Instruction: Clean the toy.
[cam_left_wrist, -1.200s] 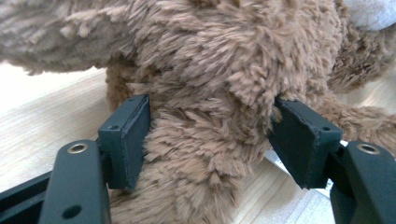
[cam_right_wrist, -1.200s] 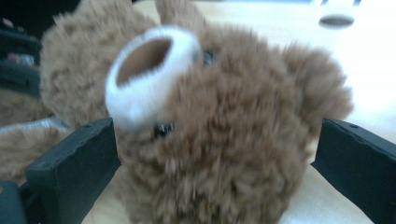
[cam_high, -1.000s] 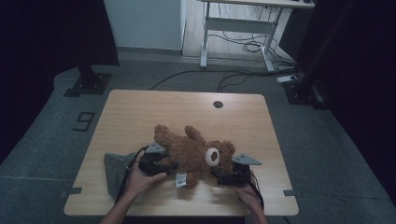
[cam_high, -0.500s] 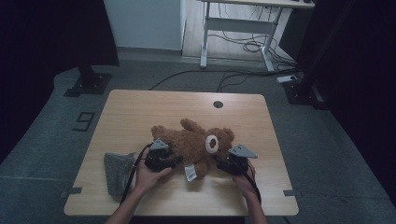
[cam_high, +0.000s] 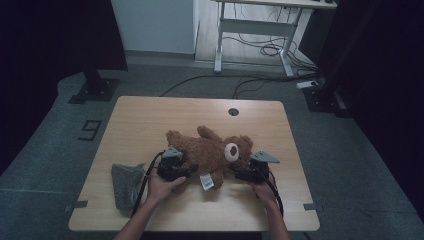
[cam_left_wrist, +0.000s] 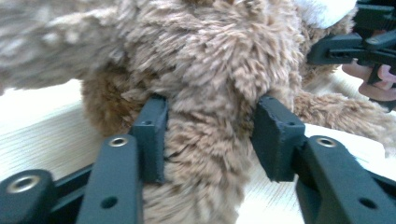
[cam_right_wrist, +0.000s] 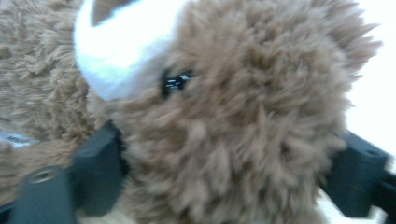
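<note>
1. Teddy bear (cam_high: 212, 152) lies on the desk (cam_high: 150, 115), a bit toward the near edge, roughly mid-way btw left and right edges. A grey cloth (cam_high: 125, 182) sits near the near-left corner, apart from the bear.
2. Left gripper (cam_high: 184, 171): jaws just been opening a bit, but pads (cam_left_wrist: 154, 140) are pressed into a furry limb w/ fur bulging btw them, so gripping the bear.
3. Right gripper (cam_high: 239, 173): jaws also just been opening; they straddle the bear's head (cam_right_wrist: 224, 121), fur squeezed btw the pads, so it reads as a grip.
4. Progress, my read: both grabs made, bear not yet lifted or clearly repositioned; cloth untouched. Whatever goes w/ the cloth looks left to do.
5. Bear's long axis runs approx left-right, parallel to near edge; head toward right edge, legs toward left, white muzzle (cam_high: 231, 151) facing up.
</note>
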